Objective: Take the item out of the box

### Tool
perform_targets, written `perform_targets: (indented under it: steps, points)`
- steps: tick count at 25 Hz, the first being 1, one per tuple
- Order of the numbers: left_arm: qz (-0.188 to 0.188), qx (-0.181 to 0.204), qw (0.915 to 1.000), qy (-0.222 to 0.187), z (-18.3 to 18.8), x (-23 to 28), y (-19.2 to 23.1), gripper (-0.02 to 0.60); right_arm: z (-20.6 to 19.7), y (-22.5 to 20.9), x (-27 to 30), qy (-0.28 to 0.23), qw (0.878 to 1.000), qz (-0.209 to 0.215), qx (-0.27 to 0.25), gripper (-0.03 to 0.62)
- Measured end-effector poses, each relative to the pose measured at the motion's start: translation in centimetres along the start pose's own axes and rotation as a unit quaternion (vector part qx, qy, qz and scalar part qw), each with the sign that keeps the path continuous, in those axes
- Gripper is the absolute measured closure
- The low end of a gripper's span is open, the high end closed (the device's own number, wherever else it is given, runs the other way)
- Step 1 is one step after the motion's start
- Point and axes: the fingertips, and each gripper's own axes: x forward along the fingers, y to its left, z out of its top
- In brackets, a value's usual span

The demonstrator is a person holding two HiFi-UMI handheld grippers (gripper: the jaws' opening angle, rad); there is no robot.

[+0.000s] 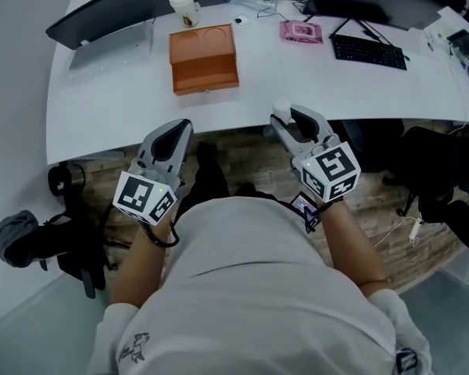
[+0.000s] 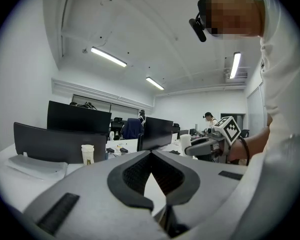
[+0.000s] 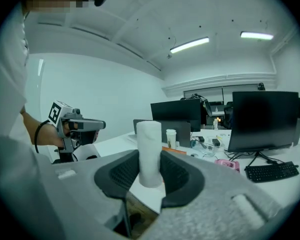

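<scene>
I am gripping the white roll [image 3: 150,151] upright between the pads of my right gripper [image 1: 286,120]. Its jaws are standing fairly wide only because the roll is filling the gap between them. I am holding the roll at the near edge of the white desk [image 1: 102,116], well apart from the orange box [image 1: 204,58], so I am judging the item to be out of the box already. My left gripper [image 1: 181,131] is hanging alongside with its jaws meeting at the tips on nothing, since one grip is managing so light a roll.
</scene>
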Motion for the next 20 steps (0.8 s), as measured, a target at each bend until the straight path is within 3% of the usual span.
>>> perform_targets:
  steps: [9, 20]
  points:
    - [0.009, 0.021, 0.9997, 0.010, 1.3, -3.1, -2.6, 0.583, 0.9, 2.9, -4.0, -0.027, 1.000, 0.014, -0.001, 0.468]
    - [-0.027, 0.030, 0.9992, 0.006, 0.6, -7.3, -3.2, 0.583, 0.3, 7.8, -5.4, -0.043, 0.999, -0.017, 0.003, 0.468]
